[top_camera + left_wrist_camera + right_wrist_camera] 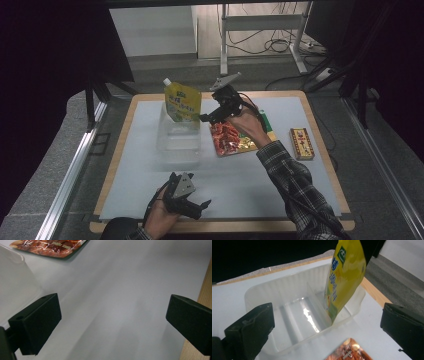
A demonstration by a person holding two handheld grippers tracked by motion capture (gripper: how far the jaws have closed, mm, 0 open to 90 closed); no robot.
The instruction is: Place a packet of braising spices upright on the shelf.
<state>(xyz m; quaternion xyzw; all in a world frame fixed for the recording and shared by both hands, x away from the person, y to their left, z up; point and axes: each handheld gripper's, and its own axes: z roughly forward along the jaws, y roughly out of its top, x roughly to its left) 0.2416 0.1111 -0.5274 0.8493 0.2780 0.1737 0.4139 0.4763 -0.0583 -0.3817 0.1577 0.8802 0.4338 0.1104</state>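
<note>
- Right gripper (204, 118): held above the worktop (280, 165) just right of the clear tray (177, 142), fingers (249, 330) spread wide with nothing between them.
- Yellow spouted pouch (182, 102): stands upright in the far end of the clear tray, leaning against the far wall, spout at 12 o'clock. In the right gripper view it sits in the tray compartment beyond a low divider, apart from the fingers.
- Left gripper (197, 207): low over the near edge of the worktop, at 6 o'clock from the tray; fingers (37, 322) spread, only bare worktop between them.
- Red snack packet (230, 140): lies flat at 3 o'clock from the tray, just beside it, under the right hand.
- Small red-and-gold box (301, 143): lies flat at 3 o'clock from the packet, near the worktop's right edge.
</note>
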